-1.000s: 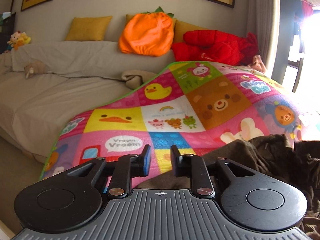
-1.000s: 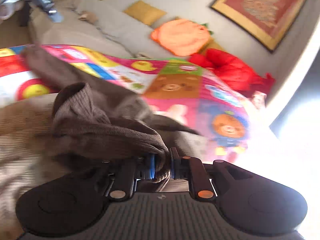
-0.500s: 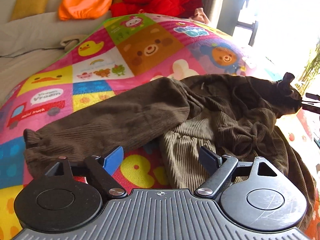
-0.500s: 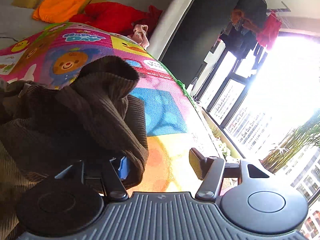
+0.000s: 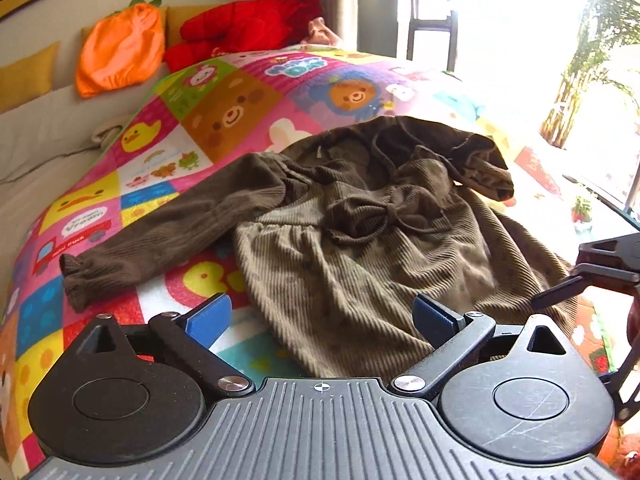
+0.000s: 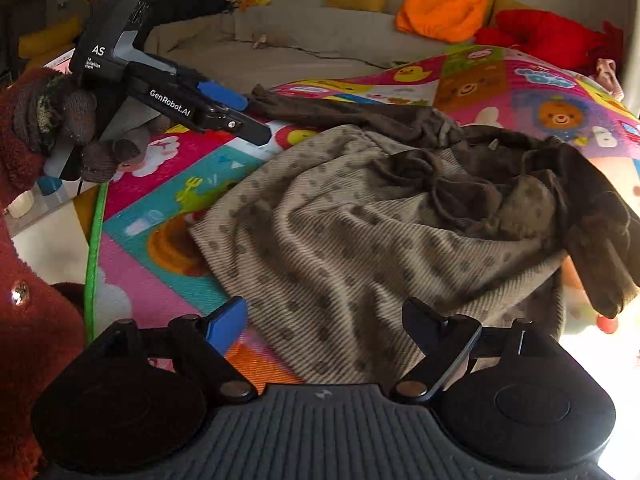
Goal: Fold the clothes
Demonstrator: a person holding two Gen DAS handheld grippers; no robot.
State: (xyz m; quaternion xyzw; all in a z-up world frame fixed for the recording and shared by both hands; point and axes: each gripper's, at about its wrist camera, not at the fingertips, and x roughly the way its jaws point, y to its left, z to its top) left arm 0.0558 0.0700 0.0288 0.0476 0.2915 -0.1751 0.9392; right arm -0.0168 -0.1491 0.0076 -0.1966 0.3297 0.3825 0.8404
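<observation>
1. Two grippers, both empty: my left gripper (image 5: 322, 316) has its jaws spread wide, hovering at the near hem of the brown dress (image 5: 360, 240)
2. My right gripper (image 6: 322, 326) is spread just as wide
3. I see the dress lying crumpled on the patchwork play mat (image 5: 224, 112), one sleeve (image 5: 168, 232) stretched left

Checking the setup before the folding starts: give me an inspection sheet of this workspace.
Surface: cartoon play mat spread over a bed.
Job's things: brown corduroy dress lying crumpled, one sleeve stretched out to the side, the other flopped over.
Clutter: nothing seen on the mat besides the dress.
Grippers: left gripper open, empty; right gripper open, empty; both above the hem.
Cables: thin cord across the beige sheet.
Surroundings: orange cushion, red plush, bright window.
</observation>
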